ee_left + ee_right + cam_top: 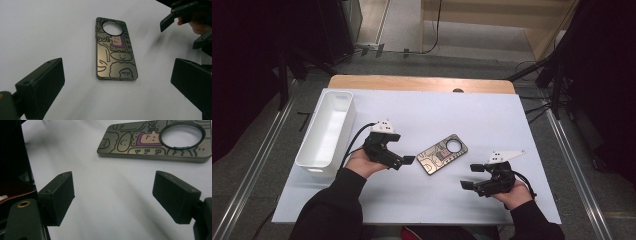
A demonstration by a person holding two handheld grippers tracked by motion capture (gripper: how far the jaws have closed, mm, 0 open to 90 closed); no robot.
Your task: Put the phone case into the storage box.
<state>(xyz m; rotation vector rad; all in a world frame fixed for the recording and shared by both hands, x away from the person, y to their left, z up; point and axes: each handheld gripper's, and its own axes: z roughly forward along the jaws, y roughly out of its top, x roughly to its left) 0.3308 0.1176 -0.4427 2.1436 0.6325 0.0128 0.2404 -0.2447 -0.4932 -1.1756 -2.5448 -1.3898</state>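
A phone case (442, 154) lies flat near the middle of the white surface (492, 120). It is shiny and dark gold, with funny cartoon faces drawn on it in black lines and one little purple patch. A big round hole sits at one end of it, and the white shows through the hole. The left claw (404, 161) is held just beside the case on its left side, and its jaws are spread wide with nothing between them. In the left gripper view the case (115, 50) lies ahead in the gap between the two black jaws, not touching them. The right claw (472, 176) is near the case on its right side, a bit closer to the person, and its jaws are also spread wide and hold nothing. In the right gripper view the case (155, 141) lies farther off past the jaws, with bare white between them. A long white bin (328, 131) stands along the left edge of the surface, apart from the case. The person's dark sleeves (337, 202) come in from the bottom.
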